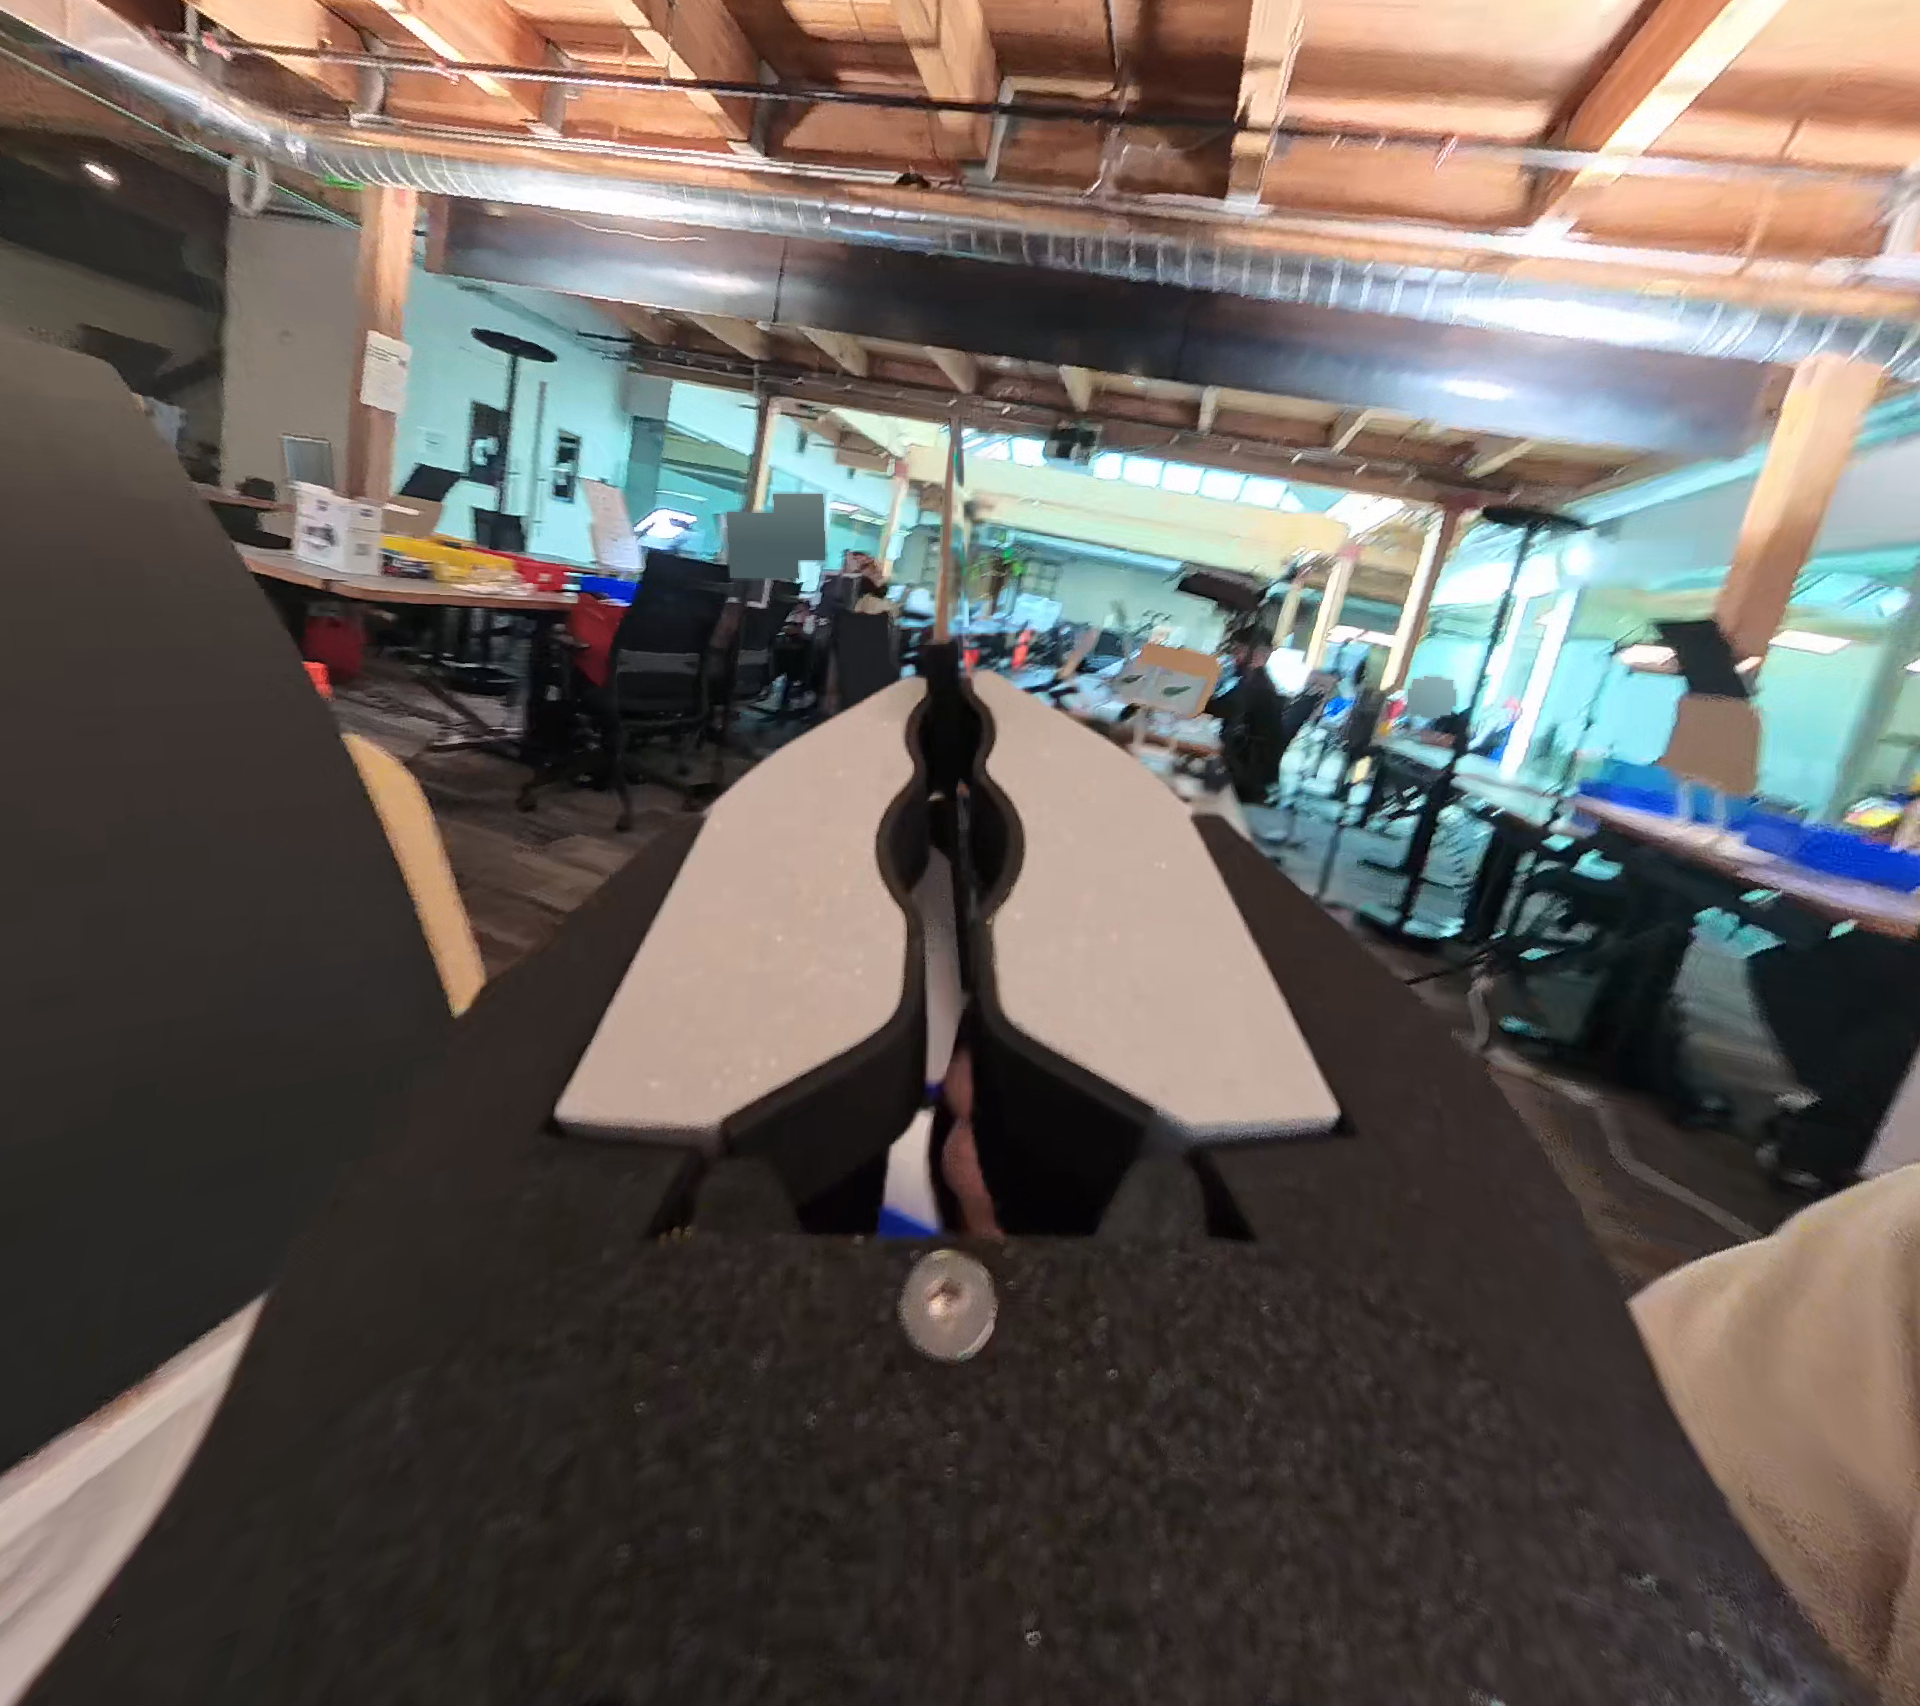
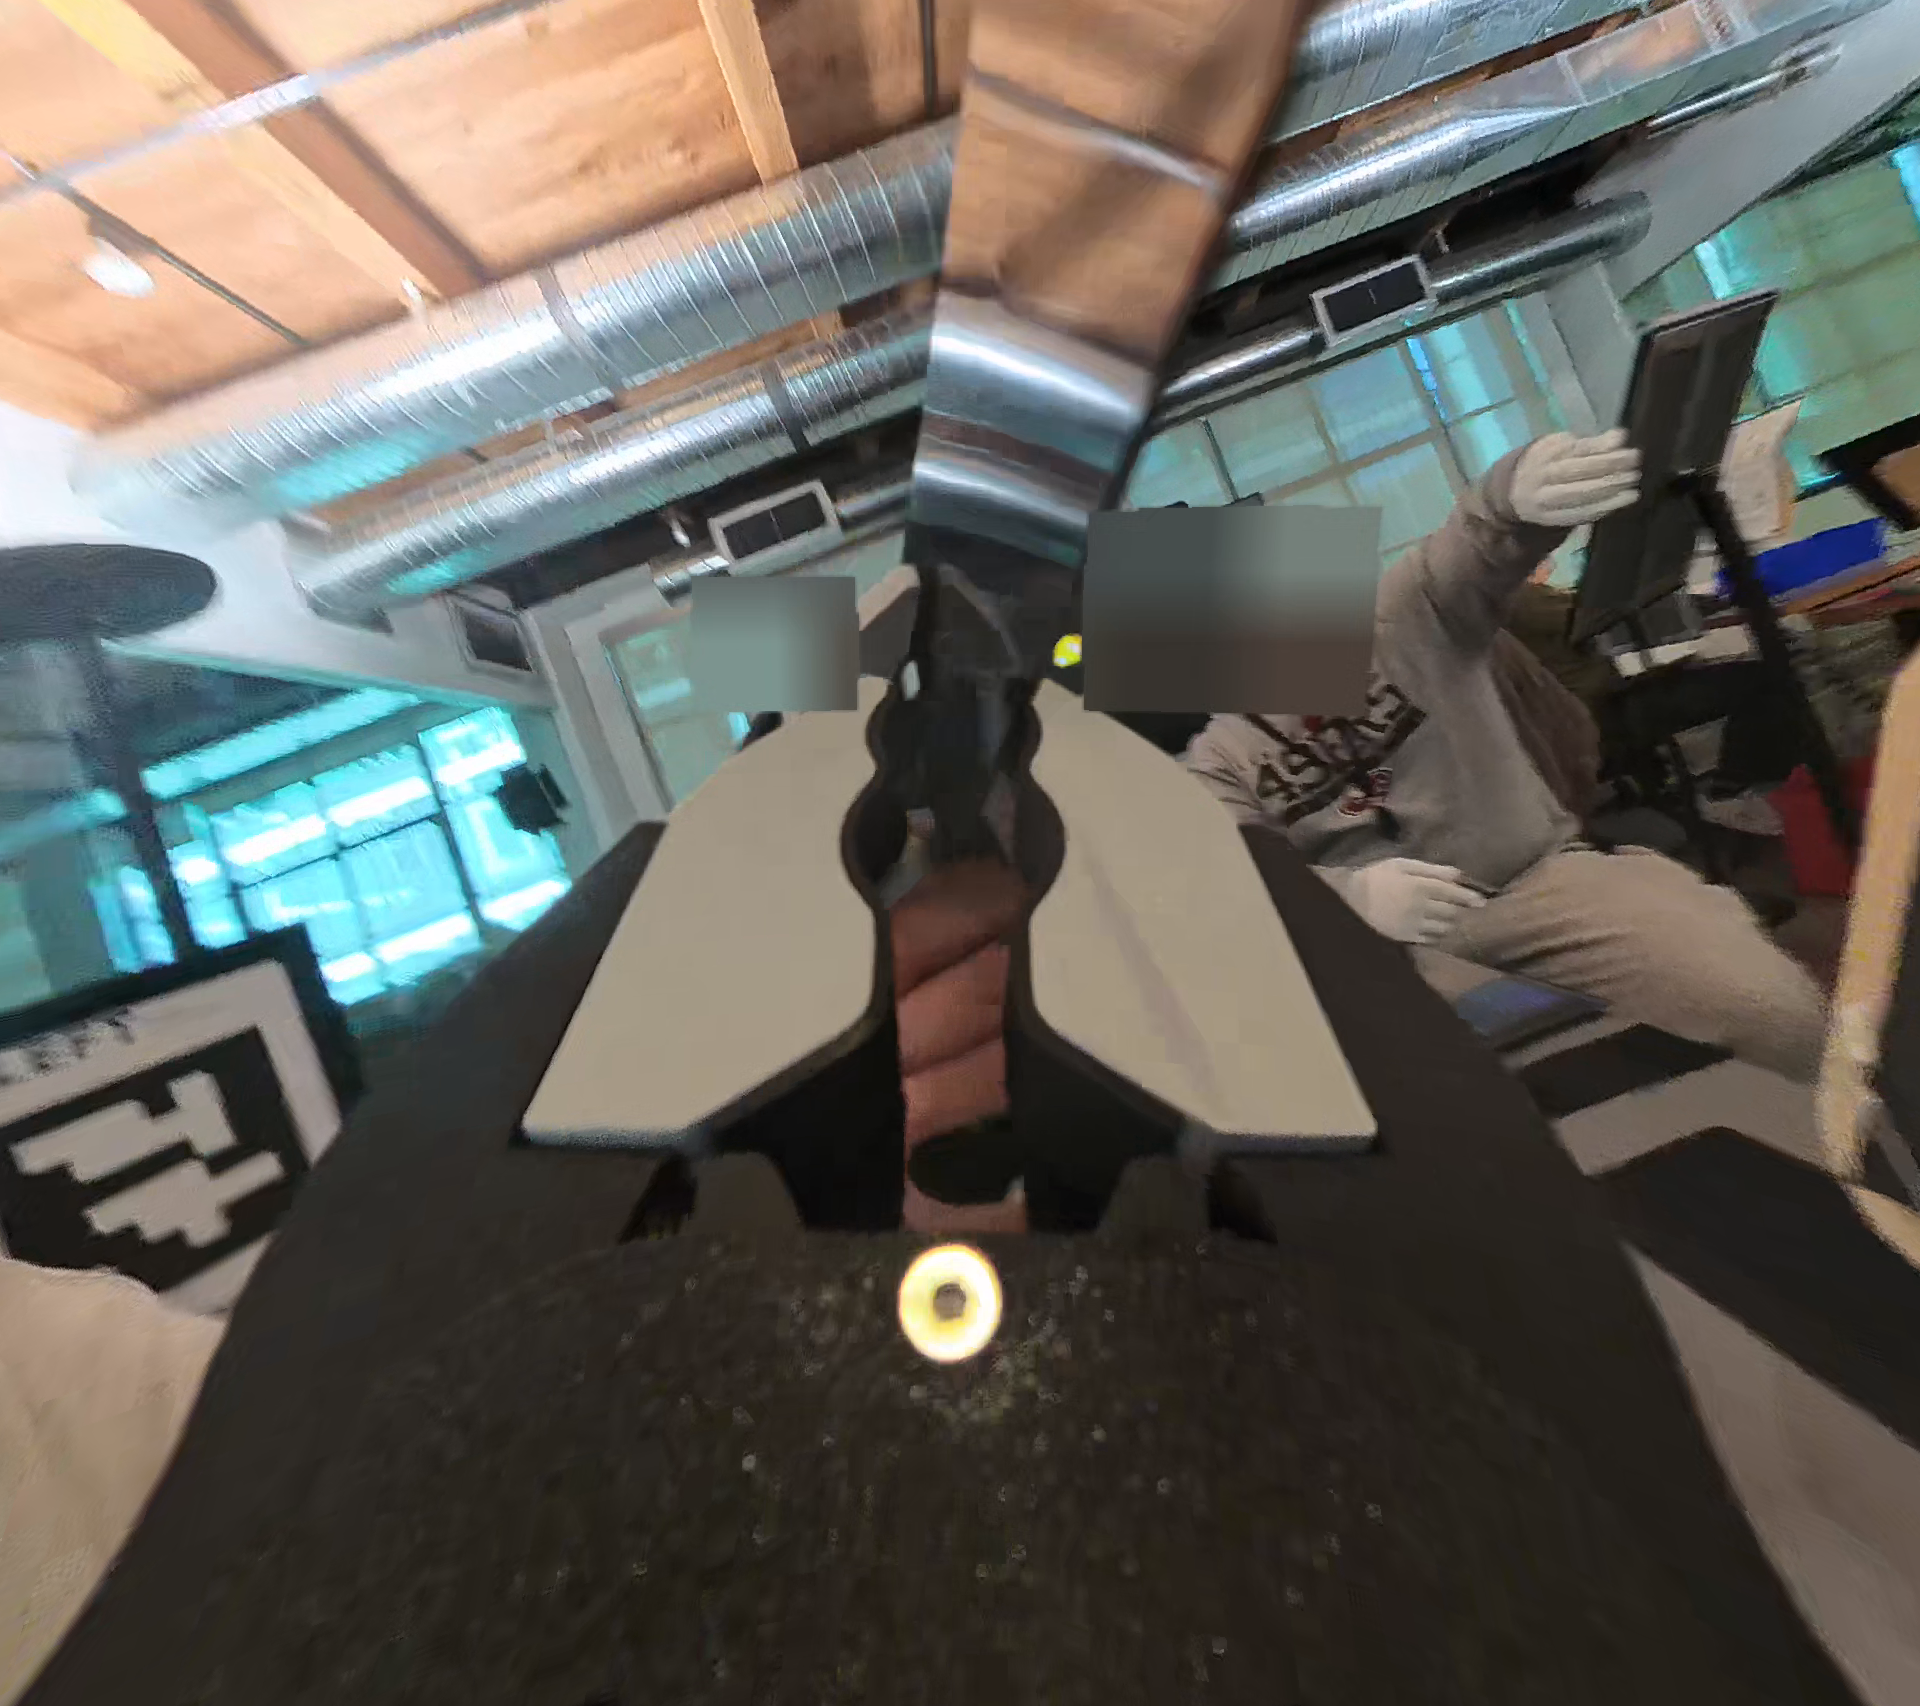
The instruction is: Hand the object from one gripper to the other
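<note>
1. The right gripper (image 2: 951, 700) is clenching its jaws on the dark handle of a metal utensil (image 2: 1039, 409). The wide, mirror-bright blade is rising from the fingertips towards the ceiling.
2. The left gripper (image 1: 948, 690) is also pinching its jaws nearly together on something thin and dark, with a slim edge sticking up beyond the tips. I am taking this for the same utensil seen edge-on, though I cannot be sure.
3. A black-and-white marker tag (image 2: 156, 1126) is showing low on the left of the right wrist view, so the two grippers are working close beside each other.
4. The utensil is looking stiff and fairly light. Its polished blade is likely to be slippery, and perhaps keen at the edge. The matt handle is the sounder place to grip, with each gripper taking a separate stretch of it so neither crowds the other.
5. Farther off, yellow, red and blue bins (image 1: 457, 560) are sitting on a table beside a white box (image 1: 338, 529). More blue bins (image 1: 1808, 846) are lining a table to the right. What they are holding is too blurred to tell.
6. Beyond the right gripper, a person in a grey sweatshirt (image 2: 1475, 773) is sitting and reaching up to a dark panel.
</note>
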The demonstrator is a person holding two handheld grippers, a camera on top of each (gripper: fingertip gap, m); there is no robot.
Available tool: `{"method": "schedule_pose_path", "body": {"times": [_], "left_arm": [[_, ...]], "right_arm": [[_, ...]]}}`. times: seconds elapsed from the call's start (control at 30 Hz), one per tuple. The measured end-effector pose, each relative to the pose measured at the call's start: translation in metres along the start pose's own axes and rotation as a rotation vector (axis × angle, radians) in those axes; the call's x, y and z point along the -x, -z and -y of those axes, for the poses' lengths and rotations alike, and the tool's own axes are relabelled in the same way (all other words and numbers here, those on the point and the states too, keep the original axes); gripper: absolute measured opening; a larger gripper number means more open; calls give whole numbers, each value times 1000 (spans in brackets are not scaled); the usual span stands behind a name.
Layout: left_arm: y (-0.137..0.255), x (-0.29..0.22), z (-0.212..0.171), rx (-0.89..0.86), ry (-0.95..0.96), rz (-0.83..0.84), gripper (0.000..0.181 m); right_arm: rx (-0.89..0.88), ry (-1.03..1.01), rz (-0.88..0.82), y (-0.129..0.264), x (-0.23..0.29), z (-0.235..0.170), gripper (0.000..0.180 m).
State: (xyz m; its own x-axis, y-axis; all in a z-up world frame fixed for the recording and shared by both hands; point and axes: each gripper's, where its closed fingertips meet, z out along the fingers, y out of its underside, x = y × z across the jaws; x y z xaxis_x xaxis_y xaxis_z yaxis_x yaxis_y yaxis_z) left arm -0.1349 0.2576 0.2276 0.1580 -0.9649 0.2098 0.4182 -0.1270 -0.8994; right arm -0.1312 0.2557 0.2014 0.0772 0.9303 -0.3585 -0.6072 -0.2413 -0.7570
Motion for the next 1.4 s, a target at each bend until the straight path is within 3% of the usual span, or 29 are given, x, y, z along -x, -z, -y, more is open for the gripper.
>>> {"method": "schedule_pose_path", "body": {"times": [0.07,0.2,0.3,0.37,0.5,0.73,0.8,0.87,1.0,1.27,1.4], "left_arm": [[7,4,0,56,-102,34,1],[27,24,-5,211,-347,195,1],[39,46,-21,390,-487,326,2],[42,49,-39,512,-550,309,2],[42,27,-82,683,-624,87,1],[41,8,-135,903,-717,-61,1],[38,5,-144,933,-731,-83,1],[36,4,-153,963,-740,-93,2],[33,9,-158,975,-761,-70,2],[31,8,-153,921,-761,-47,6],[33,11,-149,906,-734,-33,22]], "right_arm": [[107,136,-115,7,-16,1,25],[605,537,-425,55,-67,-17,31],[813,723,-463,88,-75,-24,38],[808,739,-364,86,-56,-26,36],[790,790,-168,77,-21,-38,24],[951,928,-141,83,-31,-70,25],[997,935,-126,87,-35,-79,26],[1052,941,-90,92,-37,-89,5],[1110,925,-85,98,-43,-90,2],[1067,950,-44,97,-41,-85,2],[1020,954,-62,100,-39,-70,2]]}}
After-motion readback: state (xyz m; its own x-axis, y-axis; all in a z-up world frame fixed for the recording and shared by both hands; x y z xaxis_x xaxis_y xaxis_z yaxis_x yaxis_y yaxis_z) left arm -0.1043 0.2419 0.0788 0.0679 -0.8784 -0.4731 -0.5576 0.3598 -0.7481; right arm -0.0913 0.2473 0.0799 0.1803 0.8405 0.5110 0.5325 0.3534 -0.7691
